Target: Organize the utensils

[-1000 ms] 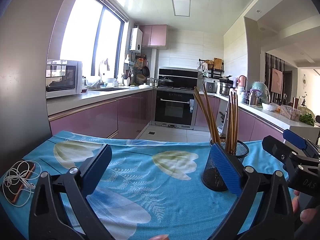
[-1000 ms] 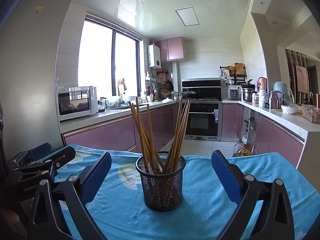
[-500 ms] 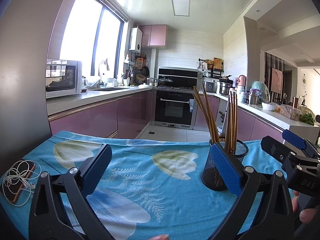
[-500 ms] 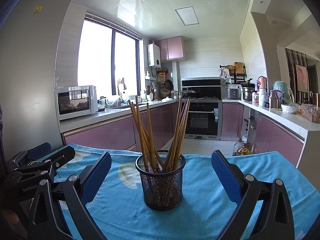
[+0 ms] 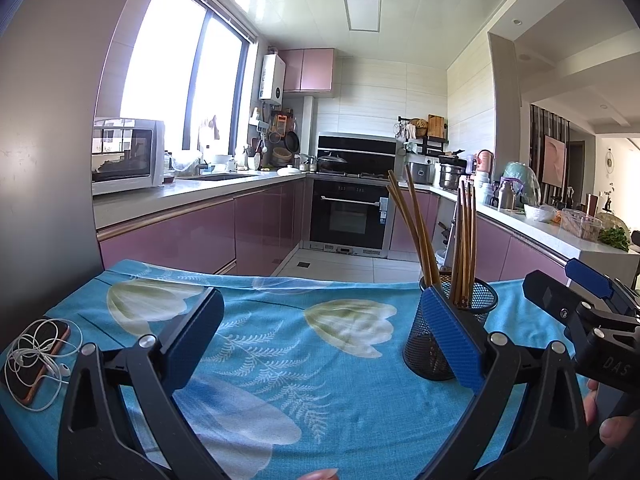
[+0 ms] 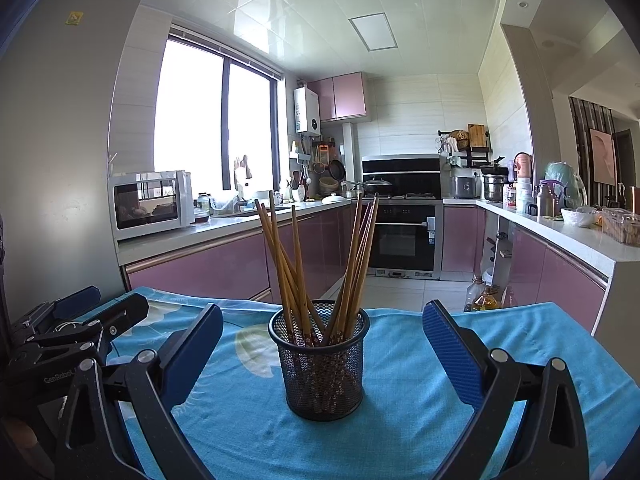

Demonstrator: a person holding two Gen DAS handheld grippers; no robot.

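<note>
A: Right claw [image 6: 322, 354]?
B: Wide apart, nothing between the blue pads [image 6: 450, 356]. Mesh cup [image 6: 324, 364] sits upright dead centre between them, not touching either pad.

A: Contents?
B: Wooden chopsticks [image 6: 320, 264], tips down, fanned in two bunches, one leaning to 11 o'clock, one to 1 o'clock.

A: What's it standing on?
B: Counter with a blue floral cloth [image 6: 404, 396].

A: Left claw [image 5: 322, 340]?
B: Also wide, empty. Only cloth [image 5: 280, 360] between its pads. In the left wrist view the mesh cup [image 5: 424, 344] is at about 3 o'clock, partly behind the right-hand pad [image 5: 450, 344]; contact I can't tell. Chopsticks [image 5: 464, 240] stick up above it.

A: Do the claws see each other?
B: Yes. Right claw's frame [image 5: 592, 320] is at 3 o'clock in the left view, with a thumb [image 5: 612, 432] at its handle. Left claw's frame [image 6: 76, 336] is at 9 o'clock in the right view.

A: Anything else on the counter?
B: Phone [image 5: 38, 356] with tangled white earphones [image 5: 40, 344] on top, at 9 o'clock in the left view, well apart from the cup.
</note>
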